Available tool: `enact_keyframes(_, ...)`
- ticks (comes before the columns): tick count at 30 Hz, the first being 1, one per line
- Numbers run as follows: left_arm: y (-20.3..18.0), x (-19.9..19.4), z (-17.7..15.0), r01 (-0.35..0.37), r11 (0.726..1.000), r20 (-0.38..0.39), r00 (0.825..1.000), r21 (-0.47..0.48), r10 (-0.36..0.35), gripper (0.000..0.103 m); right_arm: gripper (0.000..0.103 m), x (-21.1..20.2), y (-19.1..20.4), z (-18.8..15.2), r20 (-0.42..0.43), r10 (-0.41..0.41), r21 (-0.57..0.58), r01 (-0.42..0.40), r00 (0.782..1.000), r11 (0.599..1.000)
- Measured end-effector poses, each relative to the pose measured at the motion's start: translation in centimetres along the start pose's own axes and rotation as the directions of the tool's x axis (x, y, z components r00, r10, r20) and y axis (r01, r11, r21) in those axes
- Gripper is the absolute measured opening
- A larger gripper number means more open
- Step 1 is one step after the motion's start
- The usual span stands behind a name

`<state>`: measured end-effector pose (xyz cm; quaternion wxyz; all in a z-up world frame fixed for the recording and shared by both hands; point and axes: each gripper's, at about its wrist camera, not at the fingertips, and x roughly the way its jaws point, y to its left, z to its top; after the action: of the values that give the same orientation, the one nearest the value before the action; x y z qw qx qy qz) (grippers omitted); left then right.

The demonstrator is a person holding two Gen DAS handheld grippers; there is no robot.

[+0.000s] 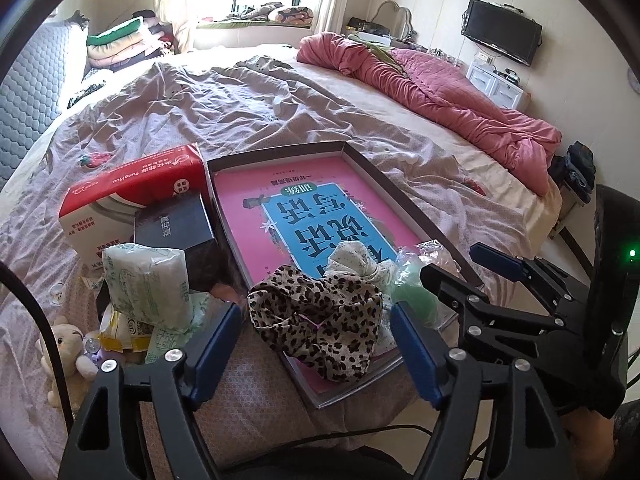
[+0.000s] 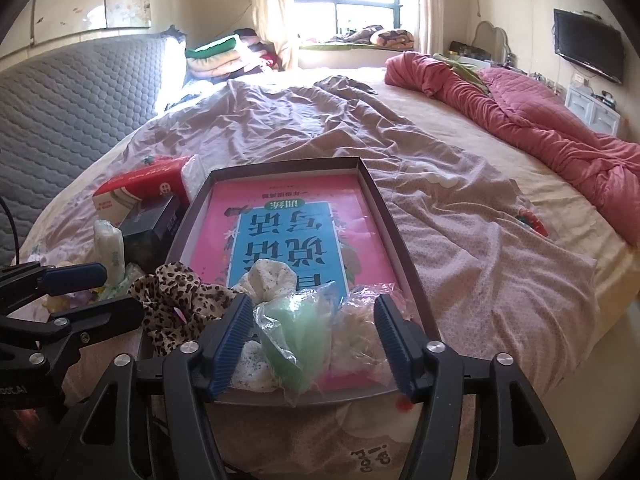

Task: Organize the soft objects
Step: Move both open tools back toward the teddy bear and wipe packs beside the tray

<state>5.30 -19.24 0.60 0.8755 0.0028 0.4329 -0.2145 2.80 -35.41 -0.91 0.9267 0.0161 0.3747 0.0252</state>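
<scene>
A shallow dark tray lies on the bed with a pink and blue book in it. On the tray's near end rests a leopard-print cloth, and my left gripper stands open around it, pads clear of the fabric. Beside it sit a white dotted cloth and a green soft piece in a clear bag. In the right wrist view my right gripper is open around that green bagged piece and a second clear bag with something beige. The leopard cloth lies to its left.
Left of the tray are a red tissue pack, a black box, a wrapped white-green pack and a small plush toy. A rumpled pink quilt runs along the bed's right side. The bed's near edge is just under both grippers.
</scene>
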Motion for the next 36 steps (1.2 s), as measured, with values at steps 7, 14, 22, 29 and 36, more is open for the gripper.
enact_keyframes(7, 0.2, -1.6, 0.2, 0.005, 1.0, 0.037, 0.999, -0.01, -0.005, 0.079, 0.072, -0.5, 0.2, 0.3, 0.008, -0.016, -0.004, 0.016, 1.0, 1.0)
enact_keyframes(14, 1.3, -3.2, 0.3, -0.013, 0.999, 0.07, 0.997, -0.035, 0.015, 0.08, 0.073, -1.2, 0.3, 0.6, 0.018, -0.037, 0.009, 0.037, 0.999, 0.999)
enact_keyframes(22, 2.8, -4.7, -0.3, -0.049, 0.997, 0.089, 0.995, -0.066, 0.055, 0.083, 0.074, -2.0, 1.2, 1.0, 0.039, -0.055, -0.015, 0.055, 0.998, 0.998)
enact_keyframes(29, 4.7, -6.2, -0.9, -0.085, 0.993, 0.106, 0.99, -0.086, 0.094, 0.083, 0.074, -2.7, 2.4, 1.5, 0.058, -0.055, -0.04, 0.058, 0.997, 0.998)
enact_keyframes(36, 6.9, -8.1, -1.3, -0.104, 0.986, 0.129, 0.984, -0.131, 0.121, 0.083, 0.077, -4.1, 3.6, 2.5, 0.096, -0.04, -0.047, 0.044, 0.995, 0.998)
